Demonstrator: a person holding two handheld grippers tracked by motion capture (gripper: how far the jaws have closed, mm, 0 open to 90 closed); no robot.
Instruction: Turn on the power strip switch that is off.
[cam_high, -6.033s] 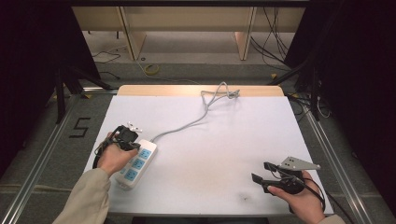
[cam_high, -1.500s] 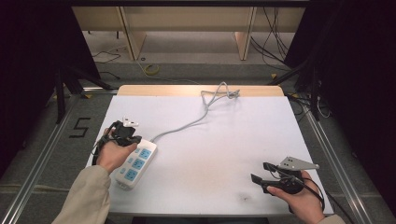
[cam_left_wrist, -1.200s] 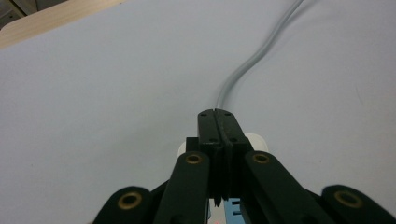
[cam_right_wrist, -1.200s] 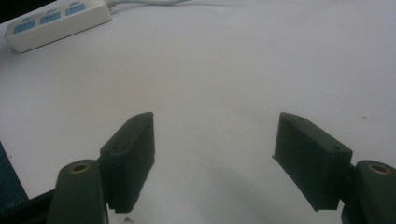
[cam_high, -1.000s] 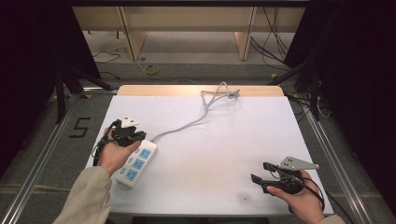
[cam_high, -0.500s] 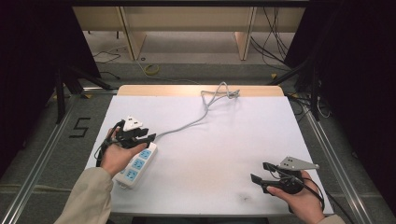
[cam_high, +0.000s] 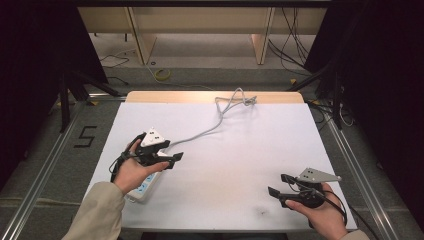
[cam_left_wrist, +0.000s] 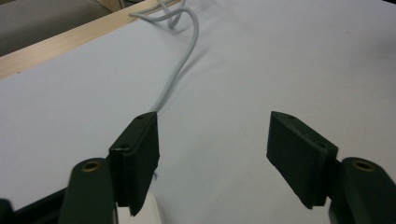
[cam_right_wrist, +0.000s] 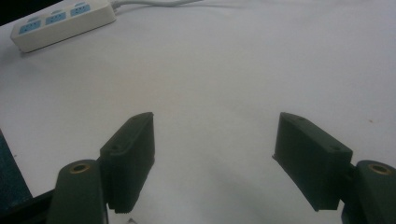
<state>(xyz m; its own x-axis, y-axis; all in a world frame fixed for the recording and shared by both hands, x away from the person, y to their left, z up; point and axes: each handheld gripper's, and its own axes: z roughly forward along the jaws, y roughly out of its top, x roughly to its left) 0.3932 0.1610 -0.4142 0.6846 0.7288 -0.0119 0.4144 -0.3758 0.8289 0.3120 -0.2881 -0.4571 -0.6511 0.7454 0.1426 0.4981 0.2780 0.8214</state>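
A white power strip (cam_high: 142, 184) with blue sockets lies at the table's left, partly under the person's left hand. Its grey cable (cam_high: 200, 132) runs to a loose coil at the far edge. My left gripper (cam_high: 173, 161) hovers over the strip's far end, pointing right. Its jaws have just been opening and stand open with nothing between them. In the left gripper view the gripper (cam_left_wrist: 212, 140) looks along the cable (cam_left_wrist: 180, 70), with a corner of the strip (cam_left_wrist: 142, 214) below. My right gripper (cam_high: 278, 184) rests open near the front right, and its own view (cam_right_wrist: 215, 149) shows the strip (cam_right_wrist: 60, 23) far off.
The white table top (cam_high: 250, 150) has a wooden strip along its far edge (cam_high: 175, 96). Metal rails run along both sides of the table. A small dark mark (cam_high: 261, 212) sits near the front edge.
The left gripper has shifted a little to the right over the strip's far end and its jaws have spread apart. The right gripper has stayed where it was.
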